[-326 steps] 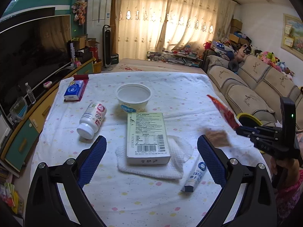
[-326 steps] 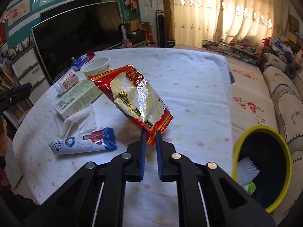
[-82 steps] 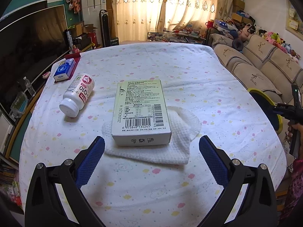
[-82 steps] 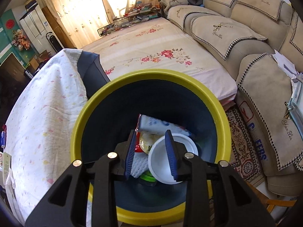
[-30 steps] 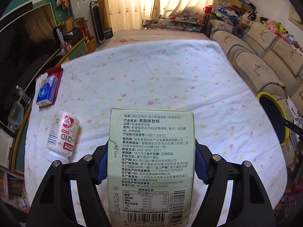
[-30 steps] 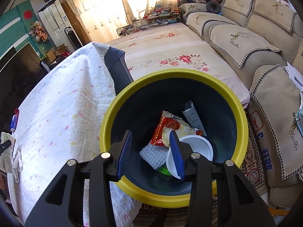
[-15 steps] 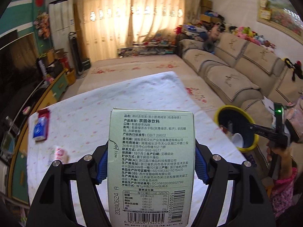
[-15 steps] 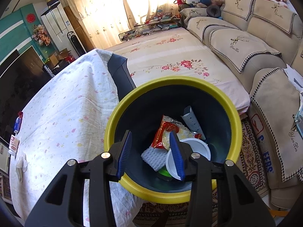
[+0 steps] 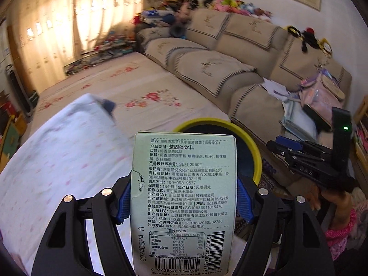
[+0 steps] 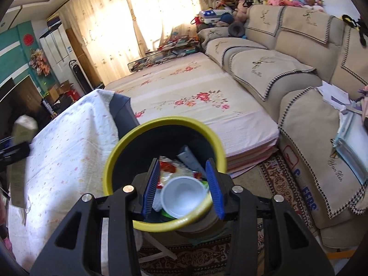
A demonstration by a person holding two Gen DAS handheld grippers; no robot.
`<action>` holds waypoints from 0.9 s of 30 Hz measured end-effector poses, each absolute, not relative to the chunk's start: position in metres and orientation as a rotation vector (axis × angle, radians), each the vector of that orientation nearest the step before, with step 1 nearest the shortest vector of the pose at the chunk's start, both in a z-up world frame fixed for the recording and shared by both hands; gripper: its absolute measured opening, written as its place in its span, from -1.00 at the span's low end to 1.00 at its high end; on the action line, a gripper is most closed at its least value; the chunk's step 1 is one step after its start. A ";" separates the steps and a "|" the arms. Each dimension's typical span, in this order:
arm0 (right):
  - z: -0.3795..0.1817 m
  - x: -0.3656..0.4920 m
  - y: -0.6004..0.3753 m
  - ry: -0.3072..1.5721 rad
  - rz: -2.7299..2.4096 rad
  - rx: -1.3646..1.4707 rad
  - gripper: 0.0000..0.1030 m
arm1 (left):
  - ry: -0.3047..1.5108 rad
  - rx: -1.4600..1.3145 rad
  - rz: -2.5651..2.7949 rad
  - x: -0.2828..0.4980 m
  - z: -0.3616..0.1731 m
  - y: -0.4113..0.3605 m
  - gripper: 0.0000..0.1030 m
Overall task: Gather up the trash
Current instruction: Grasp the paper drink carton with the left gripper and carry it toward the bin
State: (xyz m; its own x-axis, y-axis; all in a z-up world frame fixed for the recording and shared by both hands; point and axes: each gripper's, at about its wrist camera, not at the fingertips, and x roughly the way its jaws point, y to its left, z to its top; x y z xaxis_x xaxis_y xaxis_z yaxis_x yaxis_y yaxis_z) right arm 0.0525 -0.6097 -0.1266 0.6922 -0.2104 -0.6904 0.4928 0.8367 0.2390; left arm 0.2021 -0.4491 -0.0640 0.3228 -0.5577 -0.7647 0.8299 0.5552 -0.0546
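Observation:
My left gripper (image 9: 184, 200) is shut on a pale green tea box (image 9: 184, 184), its blue pads pressing the two long sides. The box is held upright in the air, just in front of the yellow-rimmed dark bin (image 9: 257, 161). In the right wrist view the bin (image 10: 161, 122) stands beside the table corner, holding a white bowl (image 10: 184, 195), a red snack wrapper (image 10: 168, 168) and a tube (image 10: 191, 158). My right gripper (image 10: 182, 187) hovers open above the bin's near rim with nothing between its pads. The box (image 10: 24, 126) shows blurred at far left.
A table under a white dotted cloth (image 10: 69, 149) borders the bin on the left. A floral floor mattress (image 10: 195, 105) lies beyond it, and a beige sofa (image 10: 287, 69) with papers on it runs along the right. A patterned rug (image 10: 283, 184) covers the floor.
My left gripper has swung right with the box, from above the table to the bin's edge, rolling as it went. My right gripper has drawn back and up from the bin.

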 end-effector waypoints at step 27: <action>-0.141 0.035 -0.600 0.733 -0.389 0.457 -0.10 | 0.870 0.309 -0.873 0.232 -0.102 -0.480 0.73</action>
State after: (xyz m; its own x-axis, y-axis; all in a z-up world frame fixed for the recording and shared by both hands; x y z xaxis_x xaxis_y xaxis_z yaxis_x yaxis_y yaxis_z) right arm 0.0349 -0.6004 -0.1410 0.6804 -0.1780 -0.7109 0.4890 0.8328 0.2595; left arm 0.2322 -0.4799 -0.1016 0.3369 -0.5393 -0.7718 0.7738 0.6256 -0.0994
